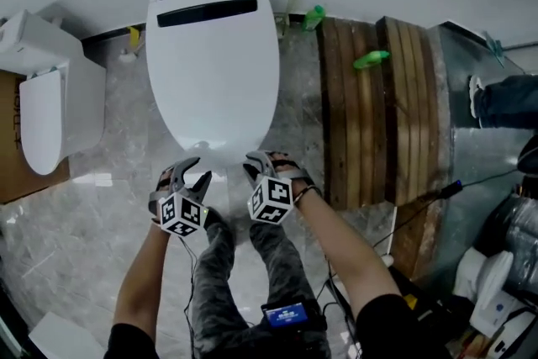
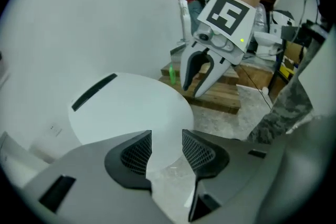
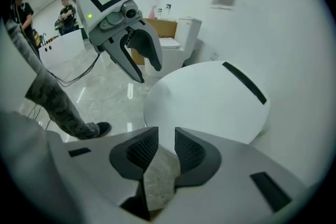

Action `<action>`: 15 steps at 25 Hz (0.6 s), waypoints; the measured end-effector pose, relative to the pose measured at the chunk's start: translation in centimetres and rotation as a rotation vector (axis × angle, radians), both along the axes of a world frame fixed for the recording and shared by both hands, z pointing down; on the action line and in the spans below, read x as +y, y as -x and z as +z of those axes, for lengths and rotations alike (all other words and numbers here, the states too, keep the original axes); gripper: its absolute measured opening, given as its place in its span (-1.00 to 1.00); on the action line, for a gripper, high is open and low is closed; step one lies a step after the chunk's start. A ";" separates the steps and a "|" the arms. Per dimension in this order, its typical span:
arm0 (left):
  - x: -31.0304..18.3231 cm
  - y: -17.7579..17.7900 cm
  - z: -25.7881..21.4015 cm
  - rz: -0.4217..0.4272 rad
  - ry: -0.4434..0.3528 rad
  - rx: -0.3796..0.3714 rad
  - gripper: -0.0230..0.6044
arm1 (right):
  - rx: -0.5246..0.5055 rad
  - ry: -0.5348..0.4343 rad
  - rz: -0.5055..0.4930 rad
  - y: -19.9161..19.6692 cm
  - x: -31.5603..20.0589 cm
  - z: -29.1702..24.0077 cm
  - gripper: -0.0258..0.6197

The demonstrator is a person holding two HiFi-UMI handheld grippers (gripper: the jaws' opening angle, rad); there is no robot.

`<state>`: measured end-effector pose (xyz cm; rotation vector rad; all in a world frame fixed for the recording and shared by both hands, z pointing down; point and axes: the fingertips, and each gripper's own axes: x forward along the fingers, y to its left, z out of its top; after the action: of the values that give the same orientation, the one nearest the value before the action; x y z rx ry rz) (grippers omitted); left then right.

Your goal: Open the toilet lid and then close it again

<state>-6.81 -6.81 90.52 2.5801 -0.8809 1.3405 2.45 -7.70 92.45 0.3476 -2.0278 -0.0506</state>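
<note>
Grey floor [image 1: 109,181]; shut toilet lid [image 1: 212,63] runs lengthwise ahead, front edge equally near left tongs [image 1: 195,176] and right tongs [image 1: 259,165], both parted, empty.

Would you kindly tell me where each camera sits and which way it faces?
Head view: on the person's head, looking steeply down at the closed toilet lid; forearms, legs, left gripper and right gripper show.
Left gripper view: on the left gripper, looking along its open jaws across the lid toward wooden pallets; the right gripper shows.
Right gripper view: on the right gripper, facing across the lid toward a second toilet; the left gripper shows.
Shared: all three see the lid.
</note>
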 end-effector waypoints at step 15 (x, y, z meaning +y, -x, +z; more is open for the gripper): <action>-3.1 0.9 -33.4 -0.190 -0.262 0.187 -0.88 | -0.472 -0.055 0.362 3.8 -5.4 -36.6 -0.85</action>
<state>-7.71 -9.95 57.09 2.6669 -1.3038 0.9737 -1.37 -13.08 55.82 0.8182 -2.3947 0.2195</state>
